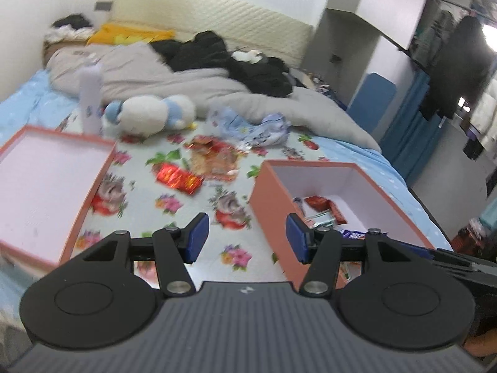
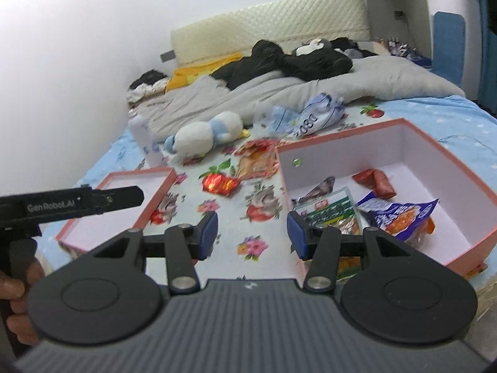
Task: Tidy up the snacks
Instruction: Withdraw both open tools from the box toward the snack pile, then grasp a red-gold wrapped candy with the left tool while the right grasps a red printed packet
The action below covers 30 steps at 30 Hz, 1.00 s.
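Note:
A salmon box (image 2: 447,161) with white walls stands on the bed at right and holds several snack packets: a green one (image 2: 326,208), a purple and orange one (image 2: 400,214) and a red one (image 2: 377,181). It also shows in the left wrist view (image 1: 270,199). A shiny red packet (image 2: 219,183) (image 1: 178,178) and a clear orange packet (image 2: 257,161) (image 1: 212,158) lie on the floral sheet between the box and its lid (image 2: 118,211) (image 1: 46,186). My left gripper (image 1: 247,237) and my right gripper (image 2: 252,234) are open and empty above the sheet.
A white and blue plush toy (image 2: 205,135), a white bottle (image 2: 146,143), a crumpled blue and white wrapper (image 2: 310,118) and a grey duvet (image 2: 341,87) with dark clothes lie further up the bed. The left gripper's body (image 2: 71,205) reaches over the lid.

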Available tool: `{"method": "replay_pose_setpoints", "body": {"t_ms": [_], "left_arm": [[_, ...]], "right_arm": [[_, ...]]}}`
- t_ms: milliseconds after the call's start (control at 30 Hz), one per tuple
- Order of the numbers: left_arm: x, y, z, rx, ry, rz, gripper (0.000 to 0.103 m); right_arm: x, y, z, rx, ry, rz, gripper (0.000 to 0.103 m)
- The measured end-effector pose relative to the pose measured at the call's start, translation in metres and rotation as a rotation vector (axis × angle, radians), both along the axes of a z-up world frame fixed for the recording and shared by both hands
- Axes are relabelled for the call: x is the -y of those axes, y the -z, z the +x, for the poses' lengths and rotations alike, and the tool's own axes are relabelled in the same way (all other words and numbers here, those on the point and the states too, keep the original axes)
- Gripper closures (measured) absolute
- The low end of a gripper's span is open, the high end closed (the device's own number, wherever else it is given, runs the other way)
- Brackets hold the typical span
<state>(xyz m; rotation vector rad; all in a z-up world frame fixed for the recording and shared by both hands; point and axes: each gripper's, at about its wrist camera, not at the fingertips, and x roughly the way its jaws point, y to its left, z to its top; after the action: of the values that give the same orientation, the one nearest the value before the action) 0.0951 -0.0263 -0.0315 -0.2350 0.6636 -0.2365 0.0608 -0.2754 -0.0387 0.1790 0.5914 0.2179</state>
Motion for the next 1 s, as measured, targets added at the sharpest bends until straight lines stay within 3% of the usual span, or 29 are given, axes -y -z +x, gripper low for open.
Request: {"method": "replay_pose_setpoints", "body": {"t_ms": [300,367,433,733,867,1000], "left_arm": [[-0.019,0.038,0.038,-0.067,-0.012,-0.001,0.039],[-0.021,0.046,0.061,-0.069,0.001,0.012,0.039],[-0.023,0.057,0.087,-0.077,0.010,0.026,0.036],[-0.027,0.119,0.217,-0.141,0.055,0.054,0.031],[-0.021,0.149,0.268,-0.161,0.082,0.069,0.031],[-0.021,0.173,0.304,-0.180,0.102,0.073,0.033]], "right_arm": [[-0.016,0.007,0.044,-0.054,-0.049,-0.015,0.051],[-0.016,0.005,0.065,-0.054,-0.054,-0.010,0.044],[-0.018,0.003,0.087,-0.050,-0.060,-0.016,0.029],[-0.050,0.005,0.228,-0.026,-0.134,-0.119,0.025],[-0.069,0.023,0.305,-0.092,-0.224,-0.155,0.025],[-0.099,0.051,0.383,-0.188,-0.334,-0.283,0.025]]}}
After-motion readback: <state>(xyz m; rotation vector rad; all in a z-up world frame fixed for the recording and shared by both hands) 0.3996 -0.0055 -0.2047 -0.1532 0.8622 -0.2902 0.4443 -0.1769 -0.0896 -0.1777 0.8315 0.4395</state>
